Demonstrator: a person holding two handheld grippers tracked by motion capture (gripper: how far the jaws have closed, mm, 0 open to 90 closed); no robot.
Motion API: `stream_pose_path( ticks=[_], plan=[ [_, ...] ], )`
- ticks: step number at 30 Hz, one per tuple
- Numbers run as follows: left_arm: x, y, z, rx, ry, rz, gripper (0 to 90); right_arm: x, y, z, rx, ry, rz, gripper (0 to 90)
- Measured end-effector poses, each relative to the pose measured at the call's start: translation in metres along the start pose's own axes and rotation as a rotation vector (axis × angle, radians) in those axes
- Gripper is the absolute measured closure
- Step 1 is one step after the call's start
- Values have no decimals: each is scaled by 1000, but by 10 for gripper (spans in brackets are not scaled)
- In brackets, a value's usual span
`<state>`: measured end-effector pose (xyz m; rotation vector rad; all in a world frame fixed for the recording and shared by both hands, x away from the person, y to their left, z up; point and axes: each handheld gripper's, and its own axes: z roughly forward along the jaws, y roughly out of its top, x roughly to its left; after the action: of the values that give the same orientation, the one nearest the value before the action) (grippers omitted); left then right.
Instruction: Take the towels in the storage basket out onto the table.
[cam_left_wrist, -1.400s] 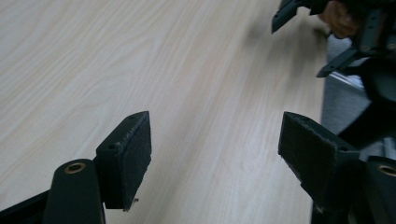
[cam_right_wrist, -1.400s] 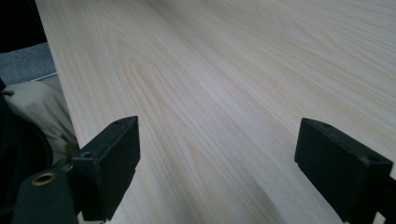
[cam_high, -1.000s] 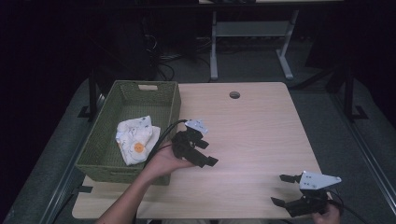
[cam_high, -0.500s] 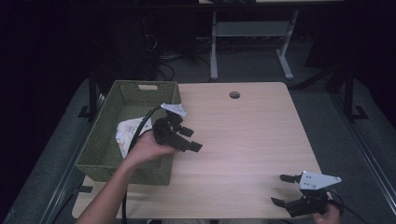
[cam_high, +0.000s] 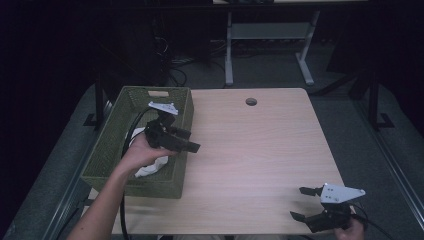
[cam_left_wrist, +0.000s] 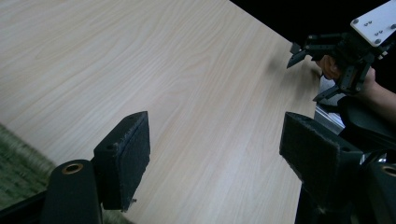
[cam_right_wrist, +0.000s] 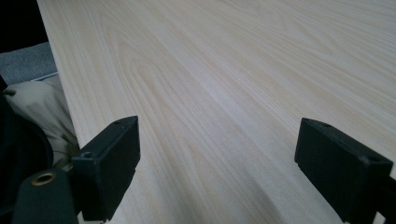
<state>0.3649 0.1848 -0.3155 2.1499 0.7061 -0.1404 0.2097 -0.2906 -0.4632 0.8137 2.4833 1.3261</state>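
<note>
My left gripper (cam_high: 187, 140) hangs open over the right rim of a green woven basket (cam_high: 107, 145), held by a hand, its fingers pointing right toward the table. A white cloth (cam_high: 150, 167) with nothing gripping it lies in the basket under the hand. In the left gripper view the gripper (cam_left_wrist: 219, 135) shows bare wood between its wide-apart pads. My right gripper (cam_high: 300, 203) rests open near the table's front right corner. In the right gripper view the gripper (cam_right_wrist: 215, 154) holds nothing. The left gripper view also catches the right gripper (cam_left_wrist: 306, 74) far off.
The light wooden table (cam_high: 260, 150) has a round cable hole (cam_high: 251, 101) near its back edge. The basket takes up the table's left side. A metal frame (cam_high: 265, 45) and cables stand on the dark floor behind the table.
The left gripper has moved left and back, from the table beside the basket to above the basket's right rim. The right gripper has stayed still.
</note>
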Motion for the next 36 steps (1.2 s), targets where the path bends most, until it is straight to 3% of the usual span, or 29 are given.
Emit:
stream_pose_path(
  ticks=[8, 12, 17, 19, 23, 29, 30, 36],
  plan=[
    [9, -10, -17, -14, 22, -23, 247, 0, 0, 0, -1, 0, 1, 138],
    [13, -14, -28, -47, 30, -35, 249, 0, 0, 0, 0, -1, 0, 138],
    [22, -20, -38, -45, 49, -56, 250, 0, 0, -1, -3, -4, 0, 138],
    [26, -24, -43, -34, 82, -65, 248, -1, -1, -1, -4, -5, 1, 138],
    [33, -31, -49, -53, 100, -93, 241, -1, -1, -1, -2, -7, 4, 138],
    [45, -43, -54, -34, 142, -135, 241, -1, -1, -2, -3, -6, 0, 138],
    [50, -48, -55, -27, 167, -148, 241, -1, -1, -2, -3, -7, 1, 138],
    [60, -58, -61, -27, 222, -190, 241, -1, -1, -2, -2, -8, 3, 138]
  ],
)
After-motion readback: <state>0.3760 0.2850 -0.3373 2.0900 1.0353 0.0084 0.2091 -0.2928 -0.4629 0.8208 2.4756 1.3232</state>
